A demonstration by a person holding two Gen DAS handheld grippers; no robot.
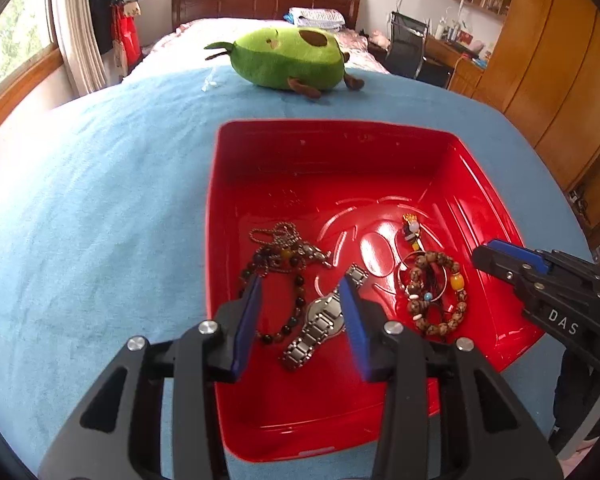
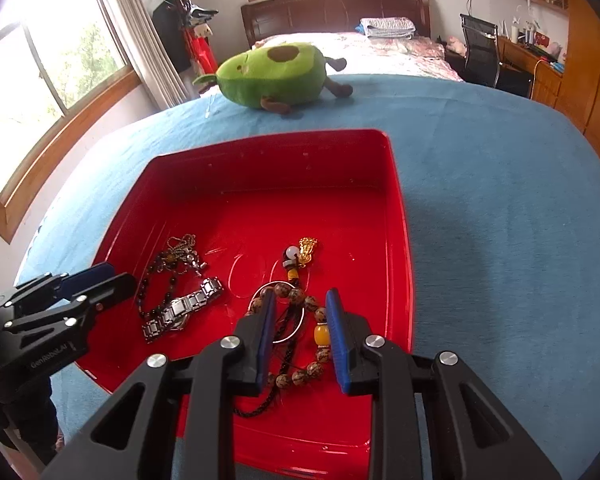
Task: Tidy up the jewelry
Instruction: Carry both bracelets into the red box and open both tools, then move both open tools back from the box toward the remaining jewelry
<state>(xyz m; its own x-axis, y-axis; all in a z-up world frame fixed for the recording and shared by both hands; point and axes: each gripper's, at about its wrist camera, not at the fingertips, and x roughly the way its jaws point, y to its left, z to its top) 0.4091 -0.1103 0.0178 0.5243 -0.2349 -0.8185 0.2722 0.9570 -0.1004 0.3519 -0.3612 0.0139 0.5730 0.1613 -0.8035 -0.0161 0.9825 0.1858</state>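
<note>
A red plastic tray (image 1: 332, 126) (image 2: 260, 140) lies on the blue blanket and holds the jewelry. My left gripper (image 1: 301, 282) (image 2: 100, 276) hovers open over the tray's left side. Below its blue pads lie a silver link watch (image 1: 324, 316) (image 2: 180, 310) and a dark bead bracelet (image 1: 299, 303) (image 2: 142, 304). A ball chain (image 1: 280, 232) (image 2: 182, 242) sits just beyond them. My right gripper (image 2: 302, 294) (image 1: 496, 254) stands open over a brown bead bracelet (image 2: 312, 370) (image 1: 432, 324) with a yellow bead. Nothing is pinched. A gold charm with a ring (image 2: 304, 254) (image 1: 412, 232) lies further in.
A green avocado plush (image 1: 288, 60) (image 2: 272, 76) rests on the blue blanket (image 1: 100, 220) (image 2: 500, 240) behind the tray. The bed runs back to a wooden headboard. A window is on the left; a chair, desk and wooden wardrobe are on the right.
</note>
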